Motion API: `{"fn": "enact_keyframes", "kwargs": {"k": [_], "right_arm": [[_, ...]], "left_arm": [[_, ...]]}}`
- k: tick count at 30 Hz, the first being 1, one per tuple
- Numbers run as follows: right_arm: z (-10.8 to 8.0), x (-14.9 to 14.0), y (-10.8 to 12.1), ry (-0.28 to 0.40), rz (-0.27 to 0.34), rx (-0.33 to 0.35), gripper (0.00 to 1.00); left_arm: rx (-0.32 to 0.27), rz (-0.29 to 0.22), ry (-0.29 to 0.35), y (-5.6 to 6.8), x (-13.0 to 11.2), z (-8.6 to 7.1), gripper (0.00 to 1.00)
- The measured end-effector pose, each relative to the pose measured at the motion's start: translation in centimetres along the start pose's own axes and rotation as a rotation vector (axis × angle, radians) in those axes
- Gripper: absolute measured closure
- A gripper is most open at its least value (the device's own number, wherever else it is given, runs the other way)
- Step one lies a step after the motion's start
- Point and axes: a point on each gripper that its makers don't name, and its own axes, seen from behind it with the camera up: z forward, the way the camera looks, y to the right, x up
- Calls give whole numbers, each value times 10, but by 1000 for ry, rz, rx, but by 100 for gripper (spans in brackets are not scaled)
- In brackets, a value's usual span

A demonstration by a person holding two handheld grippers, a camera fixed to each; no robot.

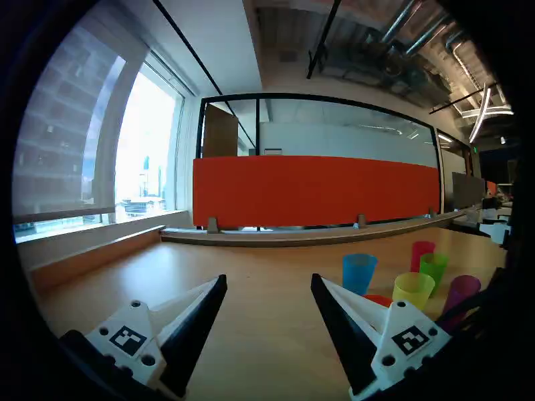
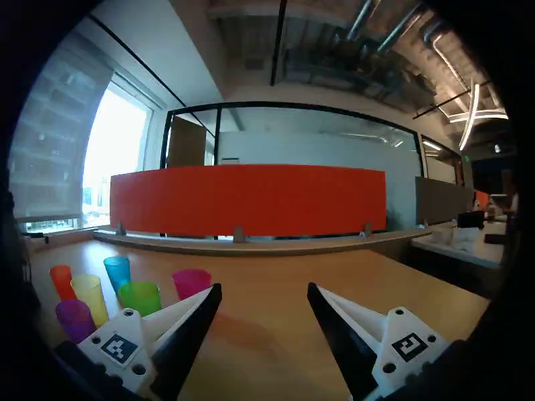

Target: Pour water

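Several coloured plastic cups stand upright in a cluster on the wooden table [image 1: 267, 347]. In the left gripper view they sit to the right: a blue cup [image 1: 358, 273], a yellow cup [image 1: 412, 289], a green cup [image 1: 433, 267], a red cup [image 1: 421, 252] and a purple cup [image 1: 461, 293]. My left gripper [image 1: 267, 279] is open and empty, left of the cluster. In the right gripper view the cups sit to the left: the blue cup [image 2: 118, 272], the green cup [image 2: 140, 297], a magenta cup [image 2: 190, 282], the yellow cup [image 2: 90, 297]. My right gripper [image 2: 263, 287] is open with nothing between its fingers.
An orange divider panel [image 1: 314, 190] runs along the table's far edge. A window with a low sill [image 1: 100, 230] lies to the left. A neighbouring desk [image 2: 461, 244] with white items stands to the right. Bare wooden table [image 2: 334, 274] stretches ahead of both grippers.
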Motion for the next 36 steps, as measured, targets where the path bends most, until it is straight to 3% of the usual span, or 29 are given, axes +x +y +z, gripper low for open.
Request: {"fn": "enact_keyframes", "kwargs": {"k": [17, 36], "right_arm": [[3, 2, -6, -2, 4, 25, 1], [14, 65, -18, -3, -28, 72, 1]], "left_arm": [[9, -6, -25, -6, 4, -1, 7], [-40, -26, -14, -7, 56, 12, 7]]}}
